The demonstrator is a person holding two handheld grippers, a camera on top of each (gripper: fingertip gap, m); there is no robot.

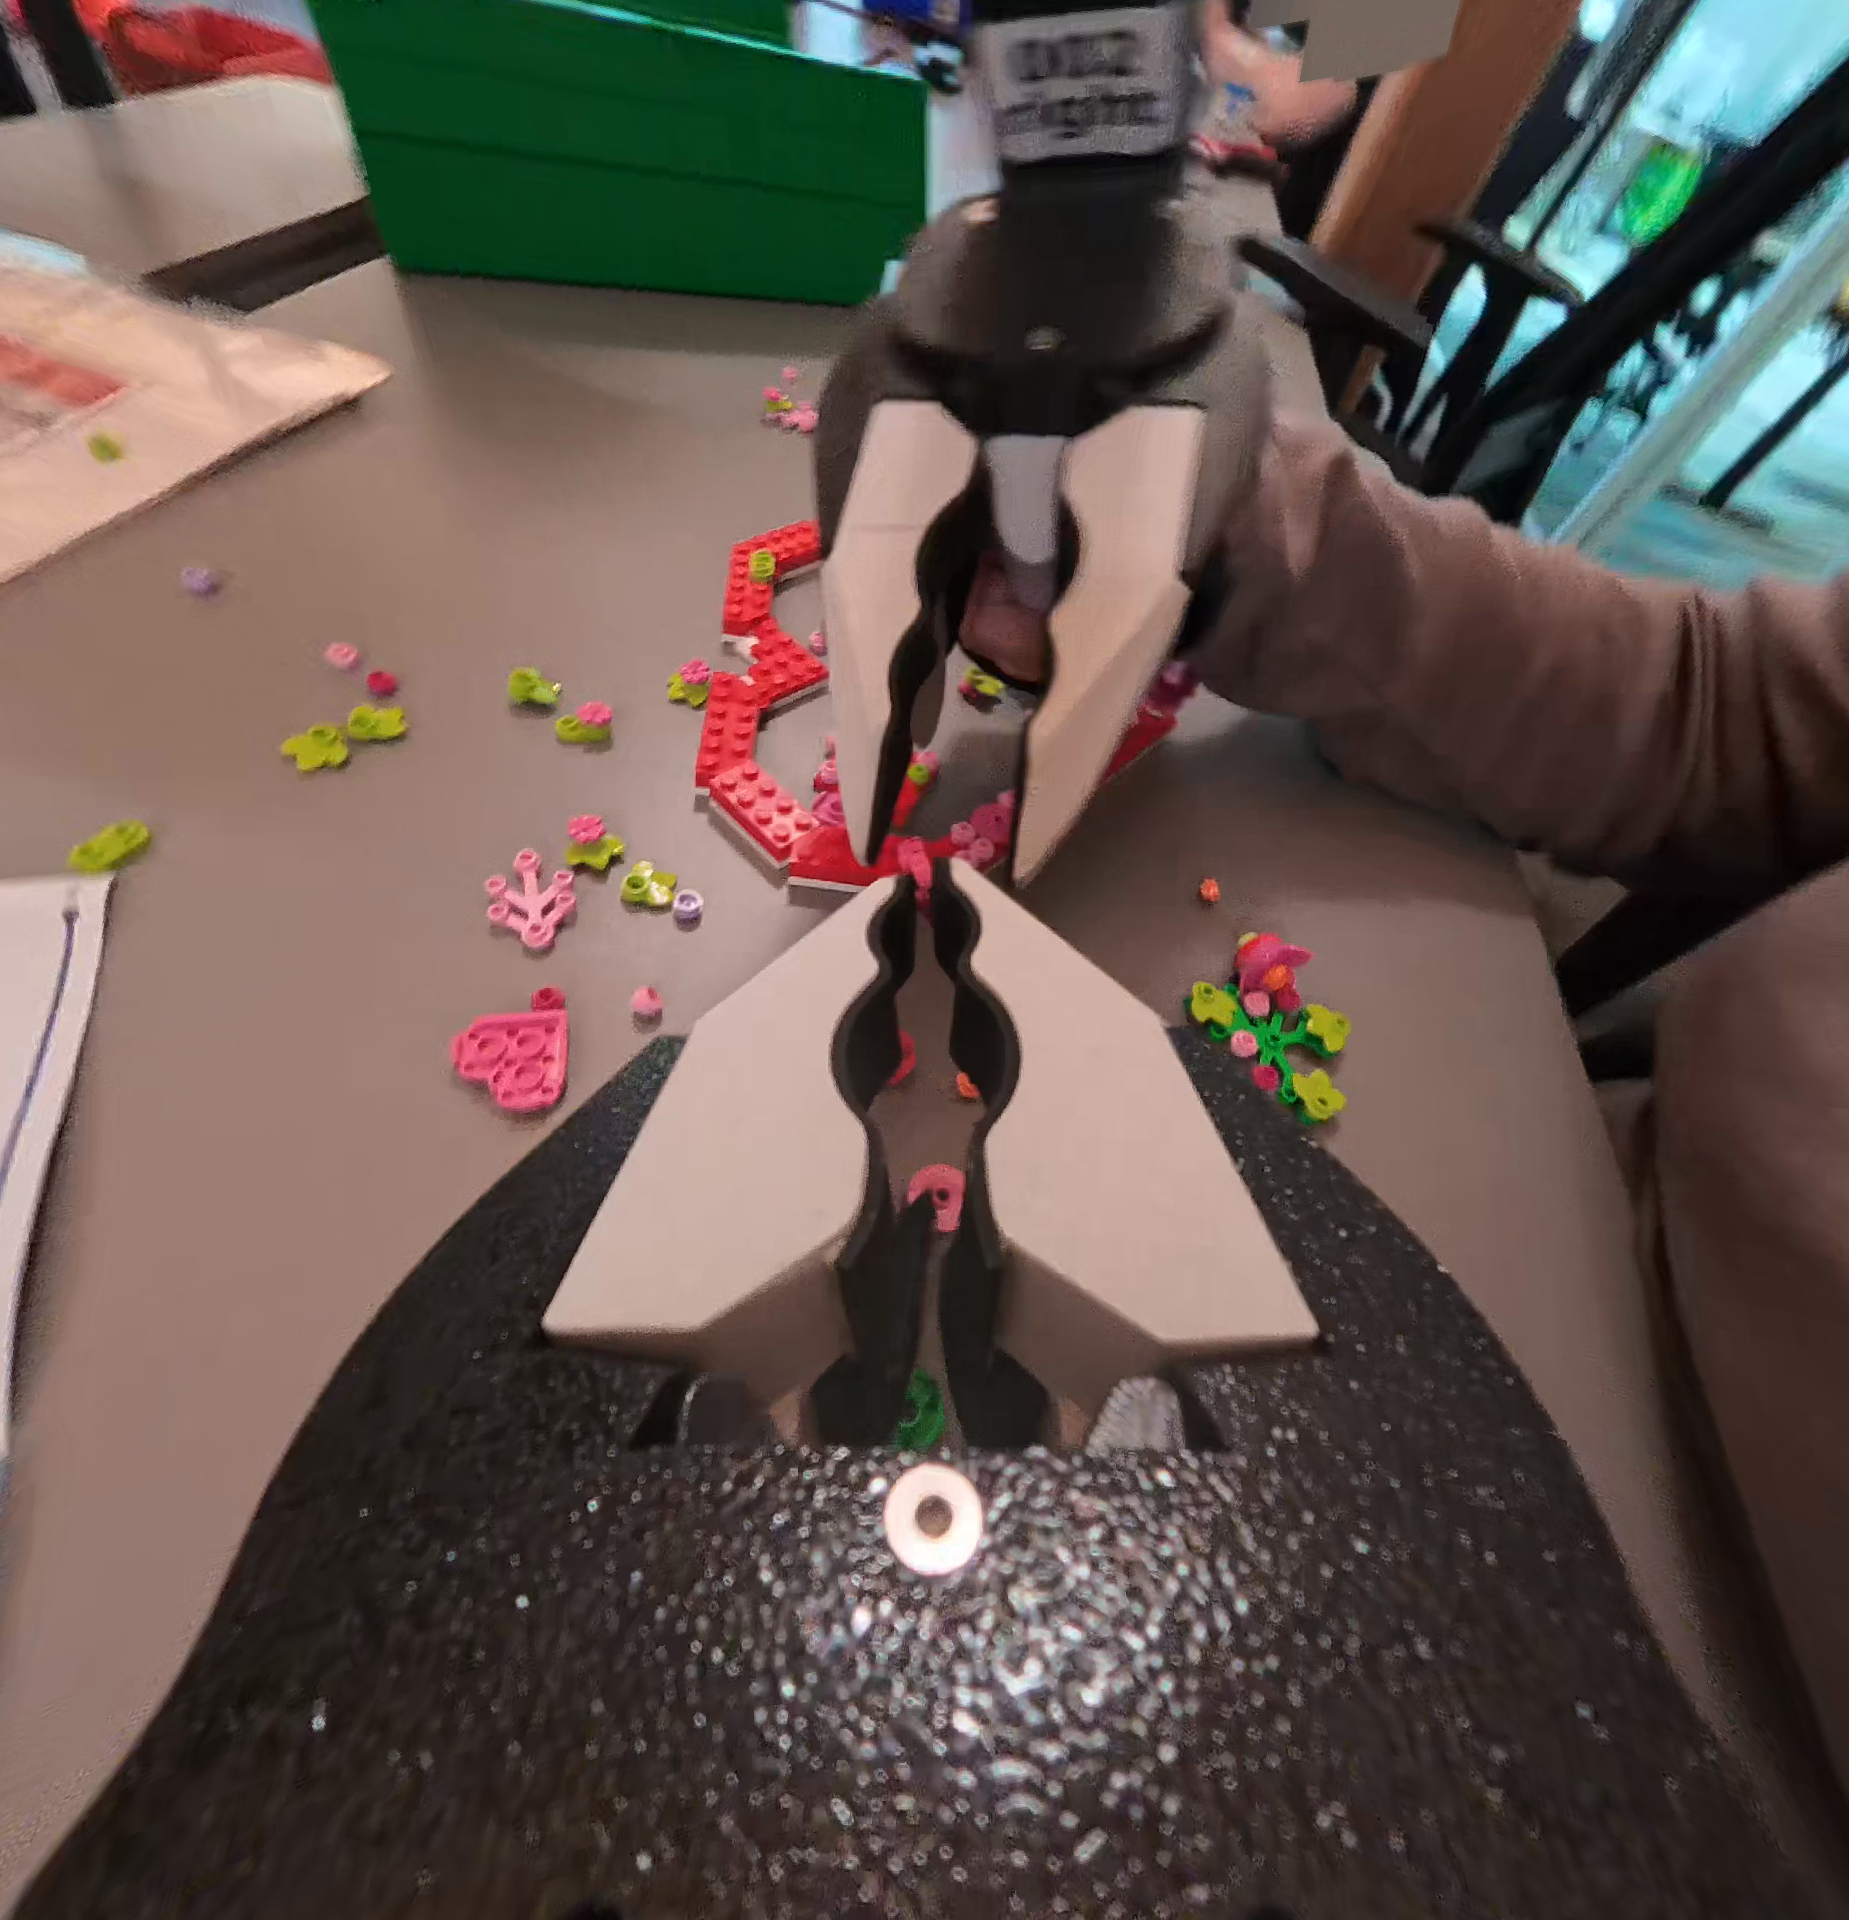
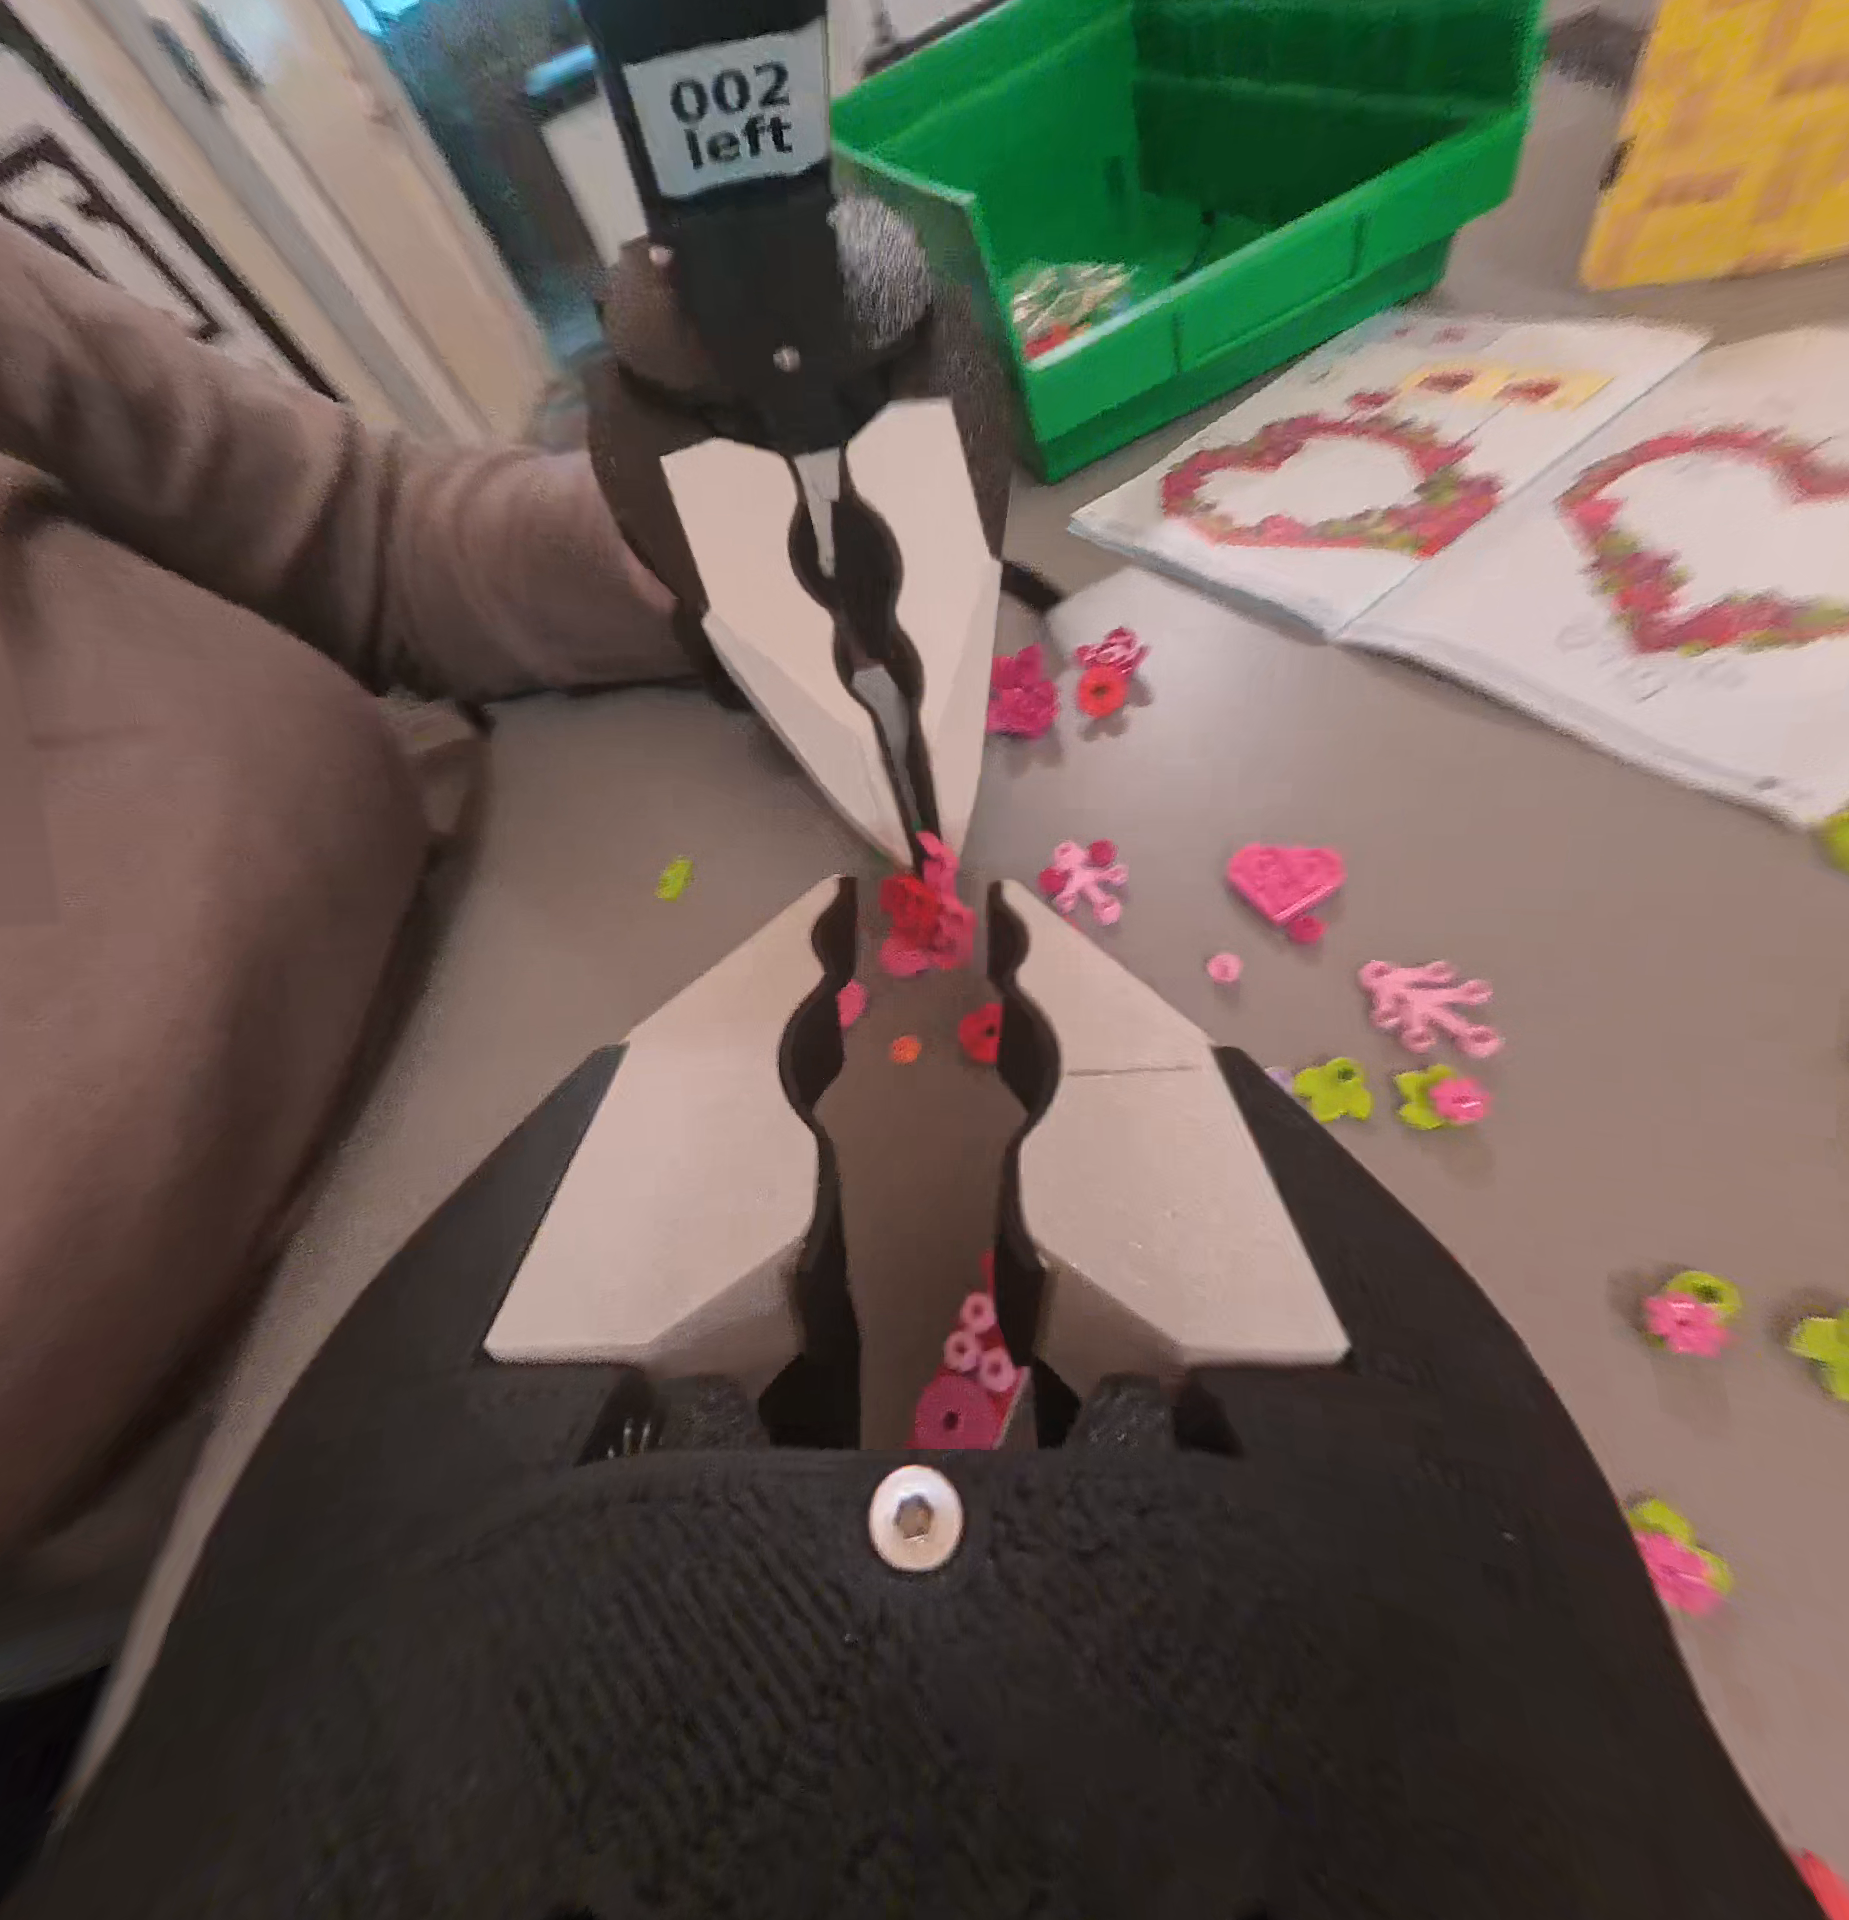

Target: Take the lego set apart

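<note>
My left gripper (image 1: 925,883) is shut on a small pink and red flower cluster (image 1: 915,860) and holds it above the table. In the right wrist view the left gripper (image 2: 925,844) comes down from the top and pinches the cluster (image 2: 920,930) at its tips. My right gripper (image 2: 925,896) is open, one finger on each side of the cluster, not closed on it. In the left wrist view the right gripper (image 1: 951,852) reaches in from the top. The red heart-shaped lego frame (image 1: 764,675) lies on the table behind it.
Loose pink, red and lime lego pieces are scattered over the grey table (image 1: 432,582). A pink heart plate (image 2: 1284,878), a green stem with flowers (image 1: 1273,1023), a green bin (image 2: 1211,208) and an open instruction booklet (image 2: 1522,520) lie around. A person's brown sleeve (image 1: 1522,675) is at the right. The tips of both grippers are at nearly the same place. The right tips stand about 9 cm off the pink heart plate (image 2: 1284,878). My left wrist view (image 1: 517,1057) looks at it from another angle.
</note>
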